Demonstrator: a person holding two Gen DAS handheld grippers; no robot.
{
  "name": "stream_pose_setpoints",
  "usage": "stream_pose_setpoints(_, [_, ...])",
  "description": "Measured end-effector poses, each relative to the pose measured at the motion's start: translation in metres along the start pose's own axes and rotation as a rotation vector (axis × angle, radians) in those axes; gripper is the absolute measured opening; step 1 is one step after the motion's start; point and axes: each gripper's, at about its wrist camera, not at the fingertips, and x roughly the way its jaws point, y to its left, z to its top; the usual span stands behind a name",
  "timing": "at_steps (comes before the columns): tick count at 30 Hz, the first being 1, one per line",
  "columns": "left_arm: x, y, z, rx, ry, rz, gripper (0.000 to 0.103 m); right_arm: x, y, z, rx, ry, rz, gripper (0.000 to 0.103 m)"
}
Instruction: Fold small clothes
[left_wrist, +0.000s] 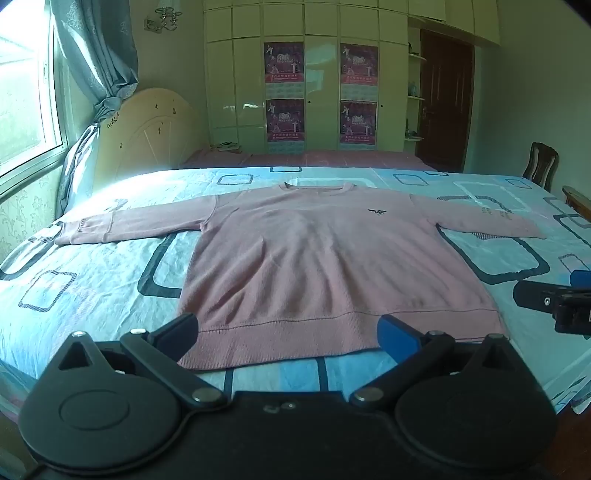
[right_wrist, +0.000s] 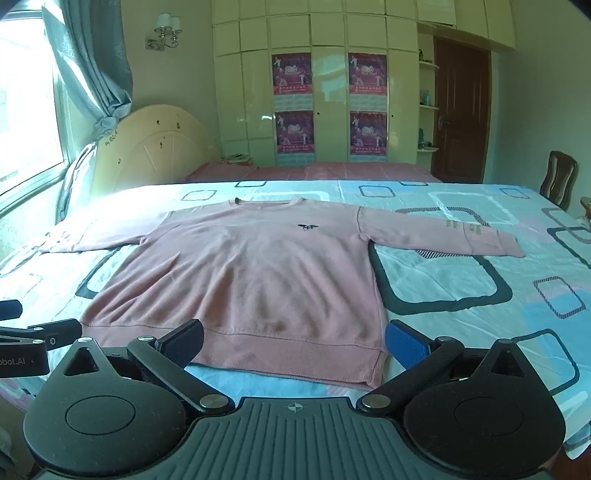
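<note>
While the left gripper (left_wrist: 288, 330) hangs over the near hem of the pink sweater (left_wrist: 325, 258), its jaws stand wide apart and hold nothing; the sweater lies flat on the patterned bedsheet (left_wrist: 92, 295), sleeves spread. From the right wrist, the right gripper (right_wrist: 295, 338) is likewise spread wide and empty above the hem. Lettering on the sleeve (right_wrist: 458, 230) is too small to read, and the other gripper's body shows "obot.AI" (right_wrist: 13, 361).

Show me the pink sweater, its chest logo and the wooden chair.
pink sweater (left_wrist: 314, 266): left wrist view, middle of the body.
chest logo (right_wrist: 306, 228): right wrist view, on the dark emblem.
wooden chair (right_wrist: 559, 177): right wrist view, on the backrest.
</note>
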Motion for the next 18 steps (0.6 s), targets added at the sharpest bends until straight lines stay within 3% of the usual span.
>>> stream_pose_setpoints(18, [-0.0015, -0.0042, 0.0029, 0.002, 0.004, 0.002, 0.102, 0.0021, -0.003, -0.0011, -0.005, 0.003, -0.007, 0.103])
